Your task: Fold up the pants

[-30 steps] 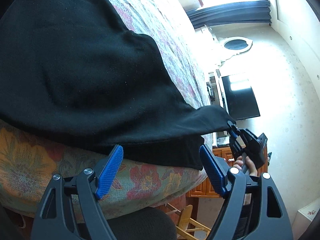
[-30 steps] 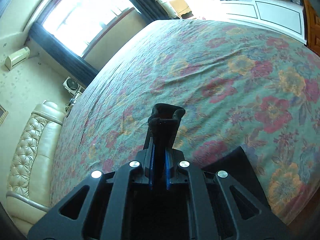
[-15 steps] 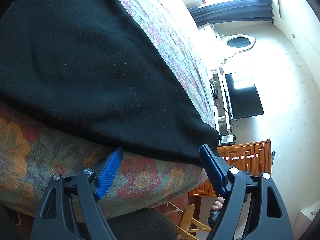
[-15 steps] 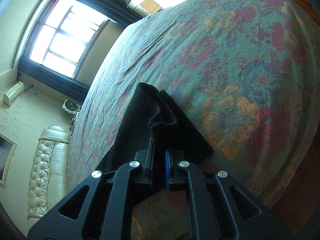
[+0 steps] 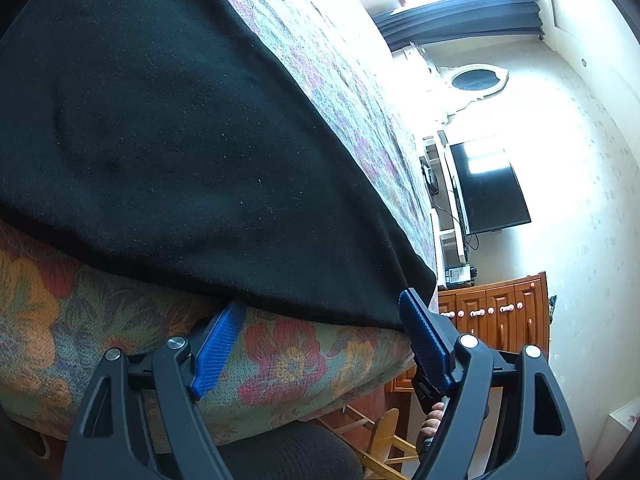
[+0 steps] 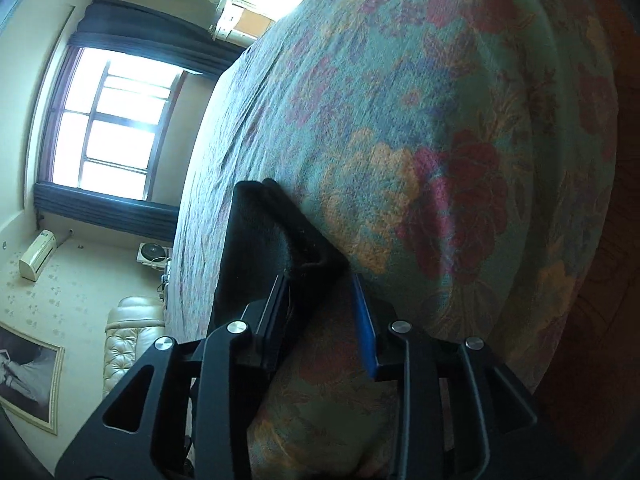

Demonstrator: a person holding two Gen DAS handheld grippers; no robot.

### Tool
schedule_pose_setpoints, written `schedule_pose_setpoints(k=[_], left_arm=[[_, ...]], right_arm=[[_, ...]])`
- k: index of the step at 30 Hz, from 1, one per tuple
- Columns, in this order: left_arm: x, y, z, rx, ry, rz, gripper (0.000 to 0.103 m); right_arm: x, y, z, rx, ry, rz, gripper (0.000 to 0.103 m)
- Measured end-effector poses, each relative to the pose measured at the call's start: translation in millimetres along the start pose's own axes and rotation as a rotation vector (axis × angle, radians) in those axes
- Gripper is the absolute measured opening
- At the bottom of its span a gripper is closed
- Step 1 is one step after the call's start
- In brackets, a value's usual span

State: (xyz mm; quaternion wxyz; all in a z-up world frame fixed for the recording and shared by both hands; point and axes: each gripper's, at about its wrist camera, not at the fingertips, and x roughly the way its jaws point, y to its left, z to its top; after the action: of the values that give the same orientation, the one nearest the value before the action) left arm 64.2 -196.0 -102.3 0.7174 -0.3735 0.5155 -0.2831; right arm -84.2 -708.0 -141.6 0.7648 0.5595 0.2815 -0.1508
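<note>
The black pants [image 5: 168,128] lie spread on the flowered bedspread [image 5: 288,364], their hem running along the near edge of the bed and reaching its near corner. The left gripper [image 5: 320,308] hangs right at that edge, jaws spread wide and gripping nothing; the blue pads [image 5: 218,342] frame the hem from below, the pants' edge just above them, not pinched. Behind its right finger a hand [image 5: 434,420] shows low beside the bed, wrapped around a black handle.

Over on the right wrist view, the right gripper [image 6: 320,280] sits at the bed's edge with its jaws opening. A folded corner of the pants [image 6: 272,232] lies between them, resting on the bedspread [image 6: 420,120]; the cloth leans against the left finger while the blue right pad [image 6: 364,320] stands clear of it. Nothing is pressed between the pads.

No containers are in play here; the bed alone carries the pants.
</note>
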Motion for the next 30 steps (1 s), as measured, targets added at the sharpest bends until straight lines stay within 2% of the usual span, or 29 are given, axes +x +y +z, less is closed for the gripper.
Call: schedule_pose_setpoints(k=[2,3,4,6,7,11,14,16,18,19,20,21,23,24,27,28,30], left_arm=[[-1,-1,0,0.003,0.002,-0.001,0.078],[0,-1,0,0.005,0.005,0.000,0.078],[0,-2,0,0.010,0.008,0.004,0.078],[0,-7,1,0.034,0.006,0.014,0.078],[0,-10,1,0.048,0.005,0.019,0.078],[2,-24,4,0.097,-0.009,0.012,0.078],[6,-30,5,0.098,0.004,0.001,0.078],[9,-32,2,0.080,0.030,-0.017,0.081],[16,-34,-6,0.066,0.070,-0.041,0.081],[20,-36,-9,0.068,0.091,-0.050,0.081],[25,-39,-14,0.077,0.106,-0.052,0.081],[28,-42,-17,0.088,0.115,-0.056,0.081],[33,-47,-20,0.118,0.125,-0.061,0.081],[34,-51,-20,0.141,0.125,-0.061,0.081],[33,-58,-18,0.214,0.086,-0.046,0.081],[33,-57,-17,0.225,0.075,-0.035,0.081],[34,-54,-14,0.219,0.074,-0.020,0.081]], right_arm=[[-20,12,15,-0.072,-0.088,-0.053,0.048],[-25,19,24,-0.100,-0.106,-0.049,0.062],[-24,26,35,-0.119,-0.084,-0.029,0.066],[-11,39,54,-0.135,-0.006,0.061,0.066],[3,47,62,-0.158,0.047,0.079,0.066],[68,65,85,-0.199,0.245,0.096,0.066],[113,68,87,-0.208,0.382,0.047,0.066],[127,70,87,-0.239,0.415,0.026,0.071],[128,71,90,-0.229,0.426,0.057,0.071],[128,71,93,-0.233,0.432,0.062,0.062],[128,71,93,-0.253,0.435,0.050,0.049],[129,70,95,-0.268,0.448,0.044,0.017],[131,69,99,-0.257,0.469,0.075,0.013],[128,74,99,-0.299,0.455,0.060,0.012],[127,84,106,-0.378,0.353,0.041,0.012],[130,84,107,-0.411,0.316,-0.006,0.012],[138,77,111,-0.385,0.297,0.024,0.016]])
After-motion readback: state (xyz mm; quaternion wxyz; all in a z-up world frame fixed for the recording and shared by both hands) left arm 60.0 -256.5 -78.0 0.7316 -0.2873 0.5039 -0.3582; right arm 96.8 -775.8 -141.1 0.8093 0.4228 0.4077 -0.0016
